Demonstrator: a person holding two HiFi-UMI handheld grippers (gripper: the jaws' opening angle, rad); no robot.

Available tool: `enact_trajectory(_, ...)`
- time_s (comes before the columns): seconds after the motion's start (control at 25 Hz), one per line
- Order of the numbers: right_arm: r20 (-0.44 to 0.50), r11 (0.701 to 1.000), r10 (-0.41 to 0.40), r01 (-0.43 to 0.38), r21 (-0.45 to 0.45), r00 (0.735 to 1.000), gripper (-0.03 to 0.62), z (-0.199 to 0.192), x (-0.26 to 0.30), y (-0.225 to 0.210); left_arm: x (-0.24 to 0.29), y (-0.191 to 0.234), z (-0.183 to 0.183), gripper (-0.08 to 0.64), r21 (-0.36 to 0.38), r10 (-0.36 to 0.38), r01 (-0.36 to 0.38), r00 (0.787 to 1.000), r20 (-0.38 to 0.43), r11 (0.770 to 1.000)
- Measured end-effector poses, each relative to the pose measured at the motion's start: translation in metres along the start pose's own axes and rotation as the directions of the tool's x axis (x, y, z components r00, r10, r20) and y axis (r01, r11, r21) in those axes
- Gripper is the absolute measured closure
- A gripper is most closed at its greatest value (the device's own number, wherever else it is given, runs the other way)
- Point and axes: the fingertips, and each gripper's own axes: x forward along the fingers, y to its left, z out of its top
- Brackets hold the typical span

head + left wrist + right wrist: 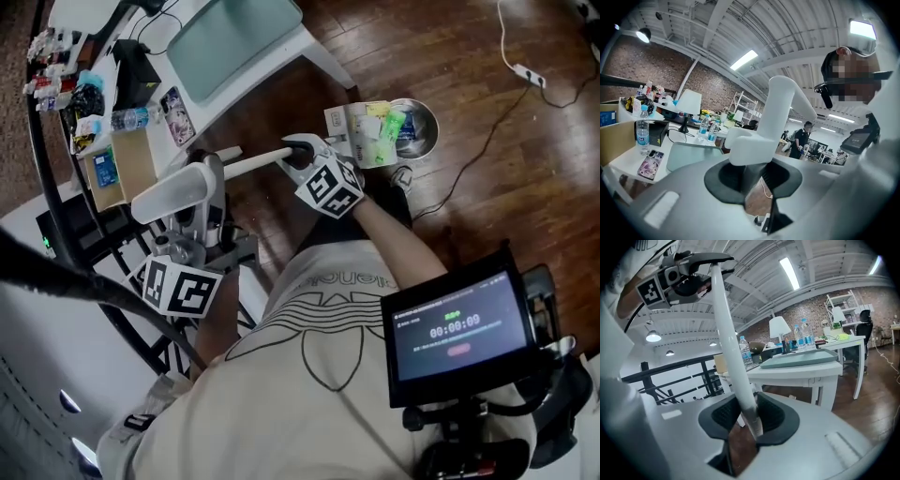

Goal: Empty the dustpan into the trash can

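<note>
A long-handled white dustpan holds coloured litter and rests against the rim of a round steel trash can on the wooden floor. Its thin pole runs back to a thick white grip. My left gripper is shut on that grip, which fills the space between the pads. My right gripper is lower on the pole, close to the pan. In the right gripper view the pole runs up between the pads to the left gripper, and the right gripper is closed on it.
A white table with a pale green tray, a water bottle and boxes stands at the upper left. A black railing curves along the left. A cable and power strip lie on the floor at right. A screen hangs at the person's chest.
</note>
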Motion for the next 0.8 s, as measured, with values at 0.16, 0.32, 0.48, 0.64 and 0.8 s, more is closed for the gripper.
enact_trajectory(0.16,0.038,1.0,-0.001,0.001,0.008,0.999,0.483,0.011,-0.003,-0.005,0.0,-0.01,0.006,0.448,0.022,-0.011,0.011,1.0,0.015,1.0)
enact_trajectory(0.32,0.096,0.999,-0.037,0.037,0.006,0.995,0.48,0.027,-0.01,-0.015,0.0,-0.025,0.016,0.448,0.058,-0.036,0.033,0.999,0.036,0.998)
enact_trajectory(0.48,0.154,0.995,-0.095,0.095,0.007,0.983,0.479,0.037,-0.022,-0.025,0.002,-0.05,0.016,0.448,0.122,-0.098,0.093,0.995,0.03,0.988)
enact_trajectory(0.64,0.196,0.981,-0.193,0.187,0.05,0.961,0.477,0.023,-0.045,-0.035,0.005,-0.083,-0.006,0.448,0.182,-0.179,0.179,0.984,-0.015,0.967)
enact_trajectory(0.8,0.189,0.975,-0.221,0.21,0.075,0.957,0.476,0.006,-0.057,-0.035,0.006,-0.093,-0.021,0.448,0.179,-0.201,0.205,0.979,-0.045,0.962)
